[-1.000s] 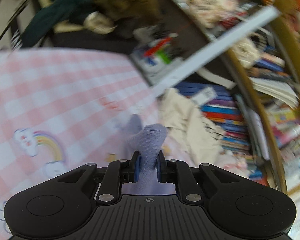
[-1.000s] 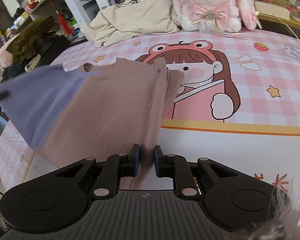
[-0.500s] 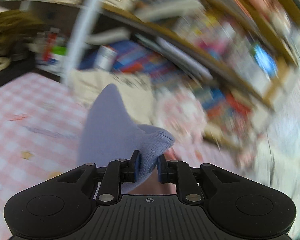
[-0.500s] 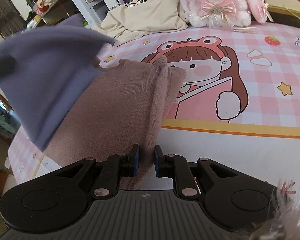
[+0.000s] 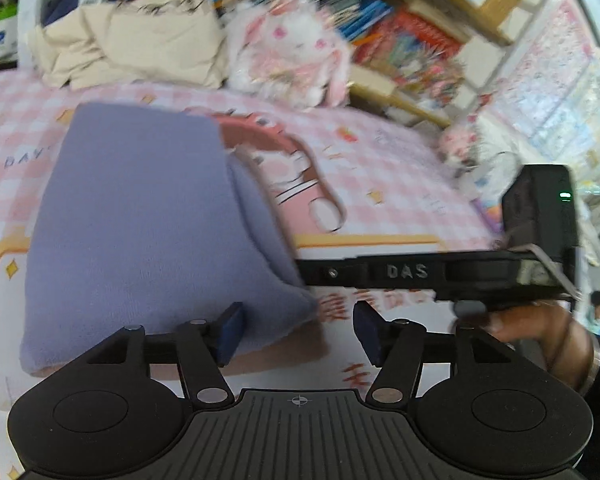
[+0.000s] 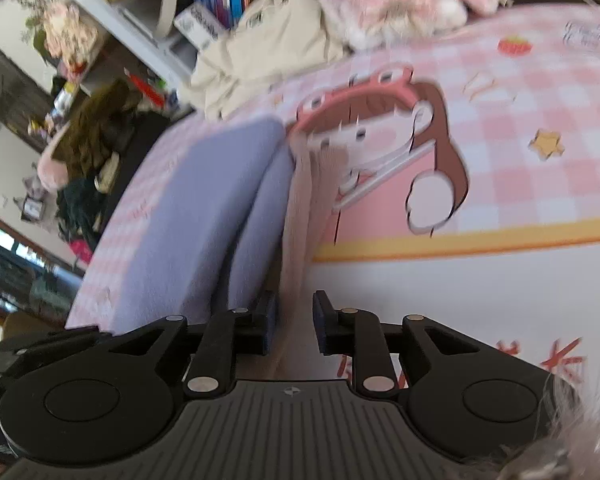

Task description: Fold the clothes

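On the pink checked cartoon-print cloth (image 5: 380,168) covering the table lies the soft lilac-and-dusty-pink knit garment (image 5: 140,216), lilac side up and doubled over so that only a strip of the pink layer shows along its near and right edges. At its left-hand near edge the left gripper (image 5: 296,332) hangs with its blue-padded fingers (image 5: 230,332) spread wide and nothing between them; the cloth lies just beyond the left pad. Further right, the right gripper (image 6: 294,322) sits at the garment's right-hand folded edge, its jaws parted a little. The pink edge runs into the gap between them, though blur hides whether the pads touch it. Behind, a cream fabric bag (image 5: 140,44) and a white-and-pink plush rabbit (image 5: 296,48) rest against the bookshelf. One fold looks just laid and released. Next, I judge, comes either smoothing the lilac top flat or taking hold of one short end to fold the piece in half again, which needs both layers pinched together.
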`<control>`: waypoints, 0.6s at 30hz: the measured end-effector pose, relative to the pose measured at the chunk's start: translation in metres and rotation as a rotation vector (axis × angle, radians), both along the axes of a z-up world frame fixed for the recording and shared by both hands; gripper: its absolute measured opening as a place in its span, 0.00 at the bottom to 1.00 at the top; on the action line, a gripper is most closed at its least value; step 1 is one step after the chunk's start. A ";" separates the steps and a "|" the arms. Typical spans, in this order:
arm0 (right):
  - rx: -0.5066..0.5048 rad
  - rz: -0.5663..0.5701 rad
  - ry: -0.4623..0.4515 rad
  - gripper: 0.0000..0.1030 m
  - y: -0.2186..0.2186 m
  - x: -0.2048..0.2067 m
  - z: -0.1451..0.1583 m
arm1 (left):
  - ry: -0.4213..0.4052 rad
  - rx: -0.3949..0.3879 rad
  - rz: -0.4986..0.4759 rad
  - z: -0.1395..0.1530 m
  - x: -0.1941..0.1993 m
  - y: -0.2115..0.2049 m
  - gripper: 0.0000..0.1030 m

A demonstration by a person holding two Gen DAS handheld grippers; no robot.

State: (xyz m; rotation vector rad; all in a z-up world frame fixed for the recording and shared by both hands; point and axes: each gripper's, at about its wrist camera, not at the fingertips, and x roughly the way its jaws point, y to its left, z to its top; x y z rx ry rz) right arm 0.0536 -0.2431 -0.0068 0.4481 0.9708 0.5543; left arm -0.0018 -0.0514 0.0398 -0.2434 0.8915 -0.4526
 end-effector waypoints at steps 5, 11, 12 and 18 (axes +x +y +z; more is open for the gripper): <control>0.120 -0.014 0.018 0.45 -0.002 0.010 0.015 | -0.164 -0.013 0.204 0.025 -0.012 0.041 0.80; 0.117 0.017 0.106 0.64 0.030 0.034 0.004 | -0.160 0.133 0.302 0.004 -0.002 0.067 0.79; 0.122 0.008 0.106 0.65 0.033 0.037 0.002 | -0.149 0.148 0.283 -0.002 0.000 0.067 0.79; 0.053 0.000 0.038 0.25 0.051 0.049 0.006 | -0.135 0.292 0.168 -0.032 -0.008 0.054 0.78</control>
